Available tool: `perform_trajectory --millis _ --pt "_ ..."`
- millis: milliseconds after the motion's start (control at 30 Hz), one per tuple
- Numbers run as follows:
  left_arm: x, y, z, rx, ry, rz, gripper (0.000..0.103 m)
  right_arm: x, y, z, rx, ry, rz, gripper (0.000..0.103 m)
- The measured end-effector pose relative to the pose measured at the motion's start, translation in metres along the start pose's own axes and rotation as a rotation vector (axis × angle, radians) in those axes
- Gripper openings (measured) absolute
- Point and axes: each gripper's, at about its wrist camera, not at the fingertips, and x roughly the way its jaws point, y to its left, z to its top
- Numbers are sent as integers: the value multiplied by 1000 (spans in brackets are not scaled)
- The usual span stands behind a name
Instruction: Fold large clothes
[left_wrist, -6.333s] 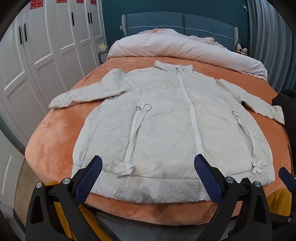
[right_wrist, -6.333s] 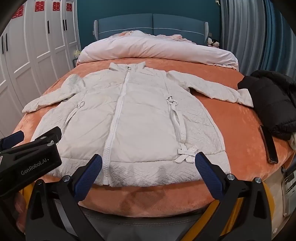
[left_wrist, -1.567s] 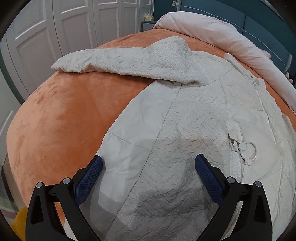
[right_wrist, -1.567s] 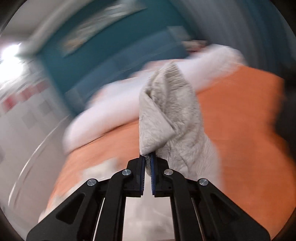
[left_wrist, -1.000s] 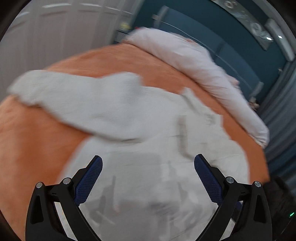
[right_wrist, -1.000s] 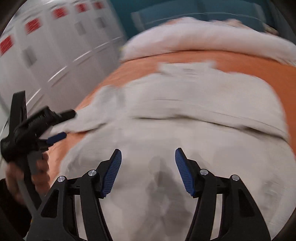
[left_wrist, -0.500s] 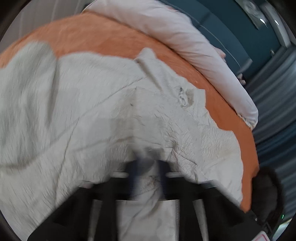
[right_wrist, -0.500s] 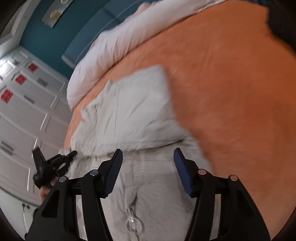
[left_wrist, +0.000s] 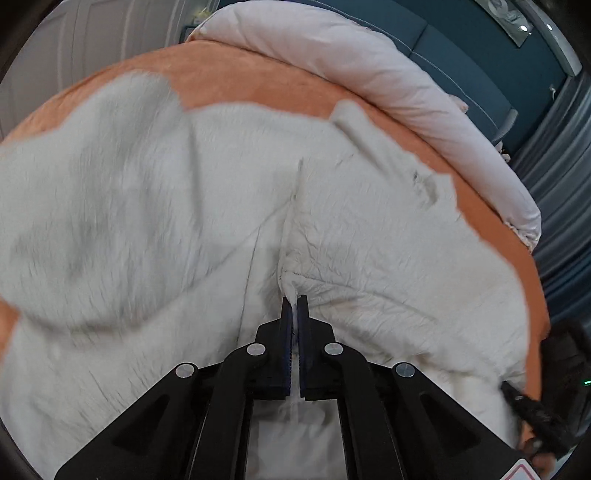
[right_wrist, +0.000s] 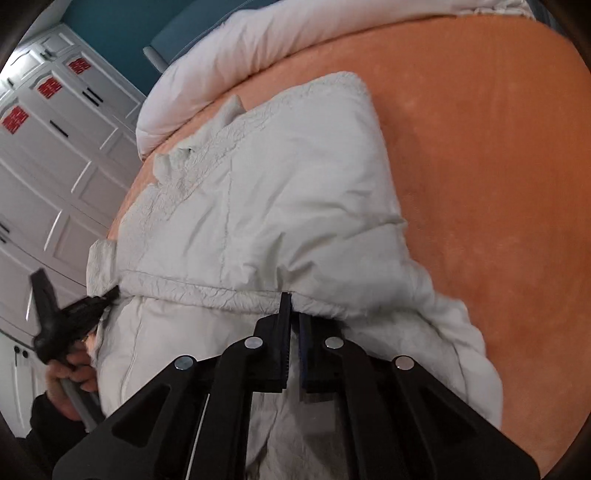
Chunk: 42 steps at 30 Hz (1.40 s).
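A white quilted coat (left_wrist: 369, 240) lies front up on the orange bed (left_wrist: 240, 77), its sleeves folded in over the body. My left gripper (left_wrist: 294, 297) is shut on a raised ridge of the coat's fabric, a thin pleat pinched between the blue pads. In the right wrist view the coat (right_wrist: 295, 184) shows a sleeve laid across it. My right gripper (right_wrist: 291, 295) has its jaws closing onto the crinkled edge of that folded layer, and the pads press on the cloth. The left gripper (right_wrist: 110, 295), held by a hand (right_wrist: 74, 369), bites the same fold further left.
A pale pink duvet (left_wrist: 369, 74) is rolled along the head of the bed before a teal headboard (left_wrist: 461, 55). White wardrobe doors (right_wrist: 55, 147) stand beside the bed. A black garment (left_wrist: 569, 350) lies at the bed's right edge. Bare orange cover (right_wrist: 480, 184) stretches right of the coat.
Both grippers came down onto the coat and went from open to shut on its fabric. The right sleeve, earlier carried by the right gripper, now lies across the coat.
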Motion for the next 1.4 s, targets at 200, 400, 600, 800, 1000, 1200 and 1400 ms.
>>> perform_trajectory --millis 200,400,600,800,1000,1200,1400 --pt "-17 7 0 -27 -12 11 9 -62 10 0 -63 -117 -86 7" --pt "-82 8 15 -34 -156 0 18 -85 25 22 -166 -223 -166 7" --pt "-57 -31 54 14 -159 -21 22 -35 50 58 -237 -223 -195 7" --pt "23 -37 42 71 -39 91 22 36 25 71 -199 -131 -303 2" --pt "40 -28 20 96 -100 74 25 58 -1 55 -143 -151 -255 1" --pt "41 -21 17 65 -117 30 26 58 2 55 -161 -161 -285 1" --pt "-42 23 22 -66 -160 -43 64 21 68 45 -274 -151 -363 12"
